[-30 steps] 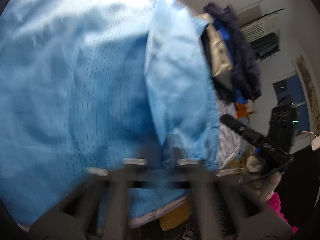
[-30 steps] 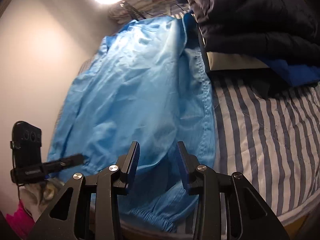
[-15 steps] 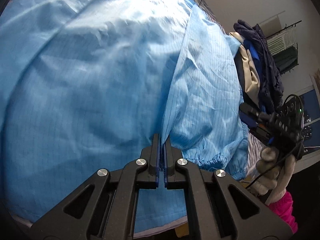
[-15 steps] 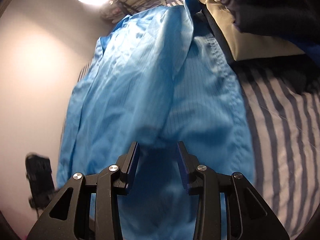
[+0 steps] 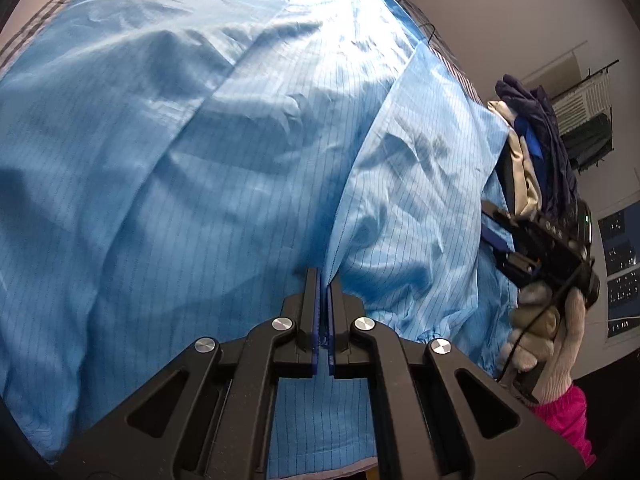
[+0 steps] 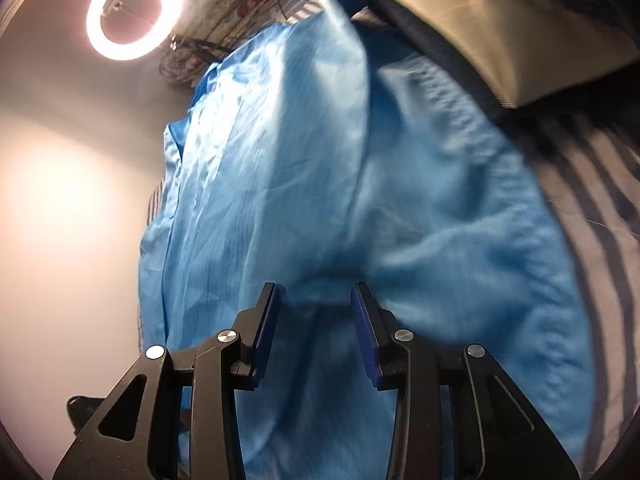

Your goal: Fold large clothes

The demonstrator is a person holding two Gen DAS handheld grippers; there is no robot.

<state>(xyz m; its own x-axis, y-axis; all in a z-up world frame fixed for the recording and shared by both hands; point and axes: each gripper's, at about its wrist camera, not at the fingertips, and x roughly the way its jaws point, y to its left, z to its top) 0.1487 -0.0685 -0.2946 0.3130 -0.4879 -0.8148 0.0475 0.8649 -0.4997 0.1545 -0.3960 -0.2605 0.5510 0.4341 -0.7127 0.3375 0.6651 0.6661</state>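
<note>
A large light-blue garment [image 5: 208, 168] with thin dark grid lines lies spread over the bed, one sleeve [image 5: 416, 200] folded onto the body. My left gripper [image 5: 324, 280] is shut, and the sleeve's seam edge runs in between its blue pads. At the right edge of the left wrist view, a gloved hand [image 5: 556, 320] holds my right gripper [image 5: 490, 220] at the garment's outer edge. In the right wrist view, that right gripper [image 6: 316, 292] hangs open just over the blue garment [image 6: 280, 184]. Rumpled cloth lies under the gap, and the pads are not pressing on it.
A pile of navy, beige and blue clothes [image 5: 536, 152] sits beside the garment, seen also as clothes [image 6: 480, 20] at the top right. A striped bedsheet [image 6: 592, 216] shows to the right. A ring light [image 6: 134, 10] glows by the wall. A pink sleeve [image 5: 568, 412] is at the lower right.
The left gripper has stayed shut and slid along the garment, which now fills more of its view. The right gripper has rolled and sunk closer to the blue cloth, still open.
</note>
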